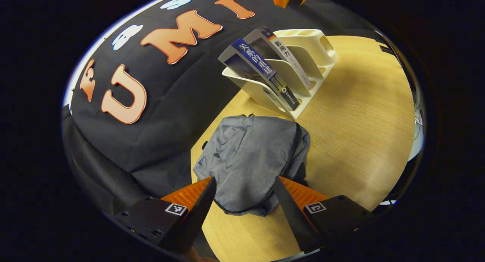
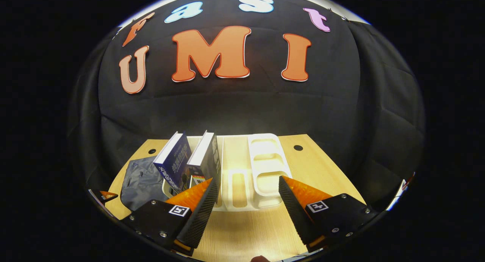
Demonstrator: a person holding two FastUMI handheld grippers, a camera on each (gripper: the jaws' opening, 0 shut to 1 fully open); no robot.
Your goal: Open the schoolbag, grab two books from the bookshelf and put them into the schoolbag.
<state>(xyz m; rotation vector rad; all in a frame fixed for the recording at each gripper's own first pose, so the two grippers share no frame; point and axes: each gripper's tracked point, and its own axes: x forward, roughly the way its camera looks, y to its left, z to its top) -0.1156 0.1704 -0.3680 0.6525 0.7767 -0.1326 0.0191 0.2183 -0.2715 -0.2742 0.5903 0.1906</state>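
**Hovering over a closed schoolbag, both books in the rack**

Starting at the left of the table: the grey schoolbag (image 1: 252, 159) lies flat on the wooden table (image 1: 360, 114), near the black cloth wall. Its zip track runs along the right edge and curls round the near end; it looks closed all the way, though I cannot make out the slider. The left gripper (image 1: 244, 195) hangs above the bag's near end, fingers spread wide, holding nothing. Whether the tips touch the fabric I cannot tell.

Just beyond the bag stands the white bookshelf (image 1: 322, 46), a slotted desktop rack. Two books lean in its slots nearest the bag: a blue-covered book (image 2: 174, 159) and beside it a dark-spined book (image 2: 208, 156), both tilted.

Farther right, the right gripper (image 2: 246, 193) faces the rack head-on, also spread wide and empty, its left finger near the dark-spined book.

Judgement on the step in hand: opening the bag comes first. Doing it well likely means finding the zip slider before closing, pinching the tab and not loose cloth, then drawing along the curve of the track, not straight across. The bag is soft and unanchored, so it may slide or bunch; the free gripper pinning the fabric near the zip would help. Opening wide enough for a book to pass matters.
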